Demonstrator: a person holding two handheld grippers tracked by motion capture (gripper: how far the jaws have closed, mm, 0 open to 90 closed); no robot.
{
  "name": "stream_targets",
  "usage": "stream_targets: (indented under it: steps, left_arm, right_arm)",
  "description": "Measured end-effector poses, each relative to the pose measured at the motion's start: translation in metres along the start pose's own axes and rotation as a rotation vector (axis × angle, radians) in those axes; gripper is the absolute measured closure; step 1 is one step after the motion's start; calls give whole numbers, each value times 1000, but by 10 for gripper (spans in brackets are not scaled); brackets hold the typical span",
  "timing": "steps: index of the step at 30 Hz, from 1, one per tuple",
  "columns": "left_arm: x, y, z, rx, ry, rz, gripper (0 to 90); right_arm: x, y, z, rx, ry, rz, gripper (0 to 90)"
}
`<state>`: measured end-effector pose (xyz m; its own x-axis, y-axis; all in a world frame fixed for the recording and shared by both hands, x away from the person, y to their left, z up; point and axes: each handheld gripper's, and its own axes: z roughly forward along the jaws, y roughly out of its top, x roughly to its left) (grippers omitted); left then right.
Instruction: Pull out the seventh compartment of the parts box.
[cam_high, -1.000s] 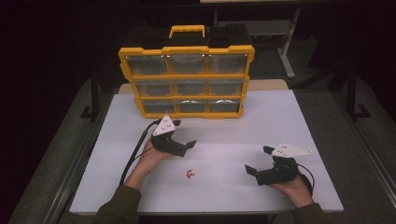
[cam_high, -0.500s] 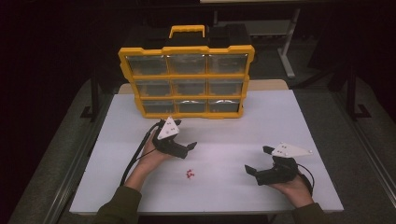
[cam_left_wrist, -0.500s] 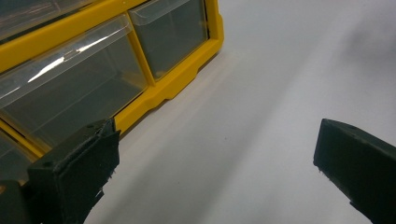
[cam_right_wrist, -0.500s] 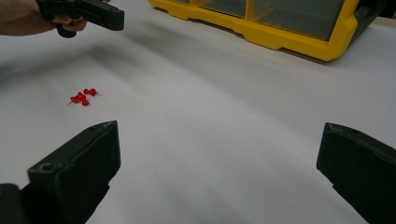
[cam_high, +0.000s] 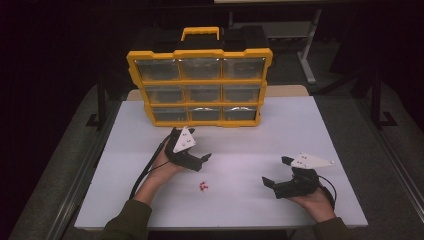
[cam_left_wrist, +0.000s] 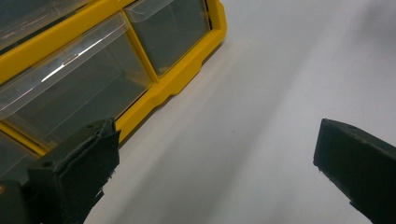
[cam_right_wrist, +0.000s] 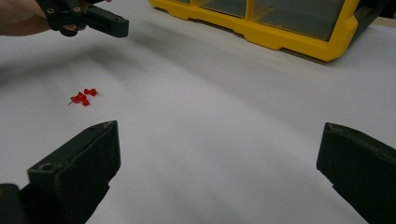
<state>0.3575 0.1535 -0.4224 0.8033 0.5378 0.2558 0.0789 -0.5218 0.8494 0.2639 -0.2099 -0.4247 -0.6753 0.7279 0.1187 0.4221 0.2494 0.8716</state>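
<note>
A yellow organiser (cam_high: 200, 80) with clear drawers stands upright at the back of the white table (cam_high: 300, 130). A few red push pins (cam_high: 202, 186) lie in a small cluster on the table between my two hands. My left gripper (cam_high: 200, 145) hovers just in front of the organiser, open and holding nothing. In the left gripper view its jaws (cam_left_wrist: 215, 154) stand wide apart, facing the organiser's bottom corner (cam_left_wrist: 173, 84). My right gripper (cam_high: 276, 170) rests open near the front right. In the right gripper view it (cam_right_wrist: 219, 154) looks toward the pins (cam_right_wrist: 83, 97), the left gripper (cam_right_wrist: 93, 18) and the organiser (cam_right_wrist: 280, 32).
A black case with a yellow handle (cam_high: 200, 34) sits behind the organiser. Dark floor and metal stand legs (cam_high: 307, 60) surround the table. Each gripper trails a black cable (cam_high: 147, 170) toward the table's front edge.
My left gripper has moved away from the pins toward the organiser's bottom row. The right gripper has stayed where it was.
</note>
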Motion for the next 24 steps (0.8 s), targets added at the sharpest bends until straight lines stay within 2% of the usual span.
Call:
stream_targets:
  steps: [12, 13, 24]
  left_arm:
    - [-2, 1, 1, 29, 14, 63, 0]
    - [-4, 1, 2, 17, 18, 53, 0]
    - [-7, 1, 2, 31, 44, 102, 0]
  right_arm:
    - [0, 0, 0, 1, 2, 0, 0]
    - [0, 0, 0, 0, 2, 1, 0]
    - [0, 0, 0, -1, 1, 2, 0]
